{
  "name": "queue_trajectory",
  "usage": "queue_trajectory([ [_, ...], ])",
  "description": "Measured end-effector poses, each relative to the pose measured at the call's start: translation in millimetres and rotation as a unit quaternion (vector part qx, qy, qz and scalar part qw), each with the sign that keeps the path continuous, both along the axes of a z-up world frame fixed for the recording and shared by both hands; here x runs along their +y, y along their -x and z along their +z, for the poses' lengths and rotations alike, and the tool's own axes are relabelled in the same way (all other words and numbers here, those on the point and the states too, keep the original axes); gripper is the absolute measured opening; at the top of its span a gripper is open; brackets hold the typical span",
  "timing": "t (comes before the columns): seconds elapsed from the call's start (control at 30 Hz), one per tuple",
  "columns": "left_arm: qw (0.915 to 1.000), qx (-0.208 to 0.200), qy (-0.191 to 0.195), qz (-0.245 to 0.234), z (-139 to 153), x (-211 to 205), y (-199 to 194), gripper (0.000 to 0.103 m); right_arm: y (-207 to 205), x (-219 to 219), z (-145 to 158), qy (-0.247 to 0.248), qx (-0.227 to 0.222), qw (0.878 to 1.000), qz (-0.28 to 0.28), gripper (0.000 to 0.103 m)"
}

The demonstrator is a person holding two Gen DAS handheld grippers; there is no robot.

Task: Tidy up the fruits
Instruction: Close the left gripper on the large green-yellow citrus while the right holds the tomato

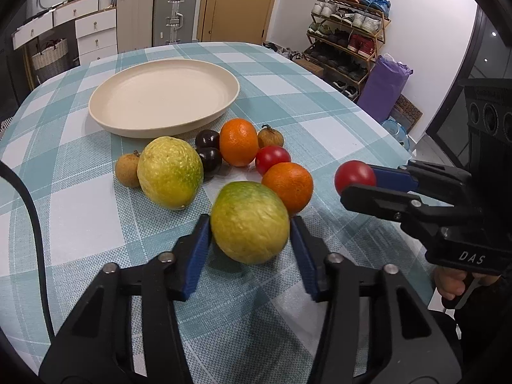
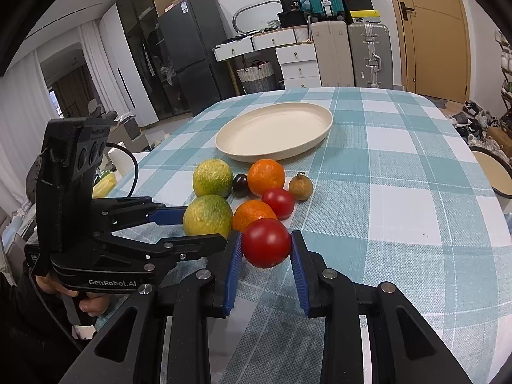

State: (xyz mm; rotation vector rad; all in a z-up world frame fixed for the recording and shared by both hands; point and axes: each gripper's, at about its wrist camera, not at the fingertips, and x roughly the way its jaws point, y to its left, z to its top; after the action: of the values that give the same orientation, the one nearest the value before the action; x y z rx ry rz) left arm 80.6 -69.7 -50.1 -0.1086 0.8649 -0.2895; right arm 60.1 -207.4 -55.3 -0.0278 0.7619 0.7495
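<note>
Left gripper (image 1: 250, 232) pinches the guava (image 1: 249, 222) bottom-center, right gripper (image 2: 265, 246) pinches a tomato (image 2: 266, 242) – tomato's probably soft and slick, so squeeze its widest middle gently.

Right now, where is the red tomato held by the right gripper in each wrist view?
Left wrist view: the held tomato is at right of centre, at the right gripper's fingertips.
Right wrist view: low centre, between the blue pads.
Shared landmark: the cream plate beyond the fruit.
</note>
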Motion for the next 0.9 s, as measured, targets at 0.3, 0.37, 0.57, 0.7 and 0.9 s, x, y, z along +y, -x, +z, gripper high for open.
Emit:
queue_trajectory([
  [0.3,0.9998,-0.011,0.017,0.006,3.2,9.4,7.9,0.045,-3.6,1.3,2.1,-0.004,-0.001,1.0,0.002,0.031],
  [0.37,0.9995,-0.019,0.023,0.008,5.5,12.6,10.9,0.045,-4.0,2.5,3.4,-0.004,-0.003,1.0,0.003,0.031],
  [0.57,0.9984,-0.042,0.033,0.017,17.4,24.2,20.2,0.045,-5.1,3.9,8.2,-0.011,-0.008,1.0,0.001,0.031],
  [0.7,0.9972,-0.066,0.029,0.024,30.9,31.9,24.1,0.045,-7.5,5.1,11.9,-0.017,-0.011,1.0,-0.001,0.031],
  [0.9,0.994,-0.099,0.016,0.044,51.2,47.0,21.3,0.045,-14.2,10.1,20.7,-0.02,-0.018,1.0,-0.005,0.031],
])
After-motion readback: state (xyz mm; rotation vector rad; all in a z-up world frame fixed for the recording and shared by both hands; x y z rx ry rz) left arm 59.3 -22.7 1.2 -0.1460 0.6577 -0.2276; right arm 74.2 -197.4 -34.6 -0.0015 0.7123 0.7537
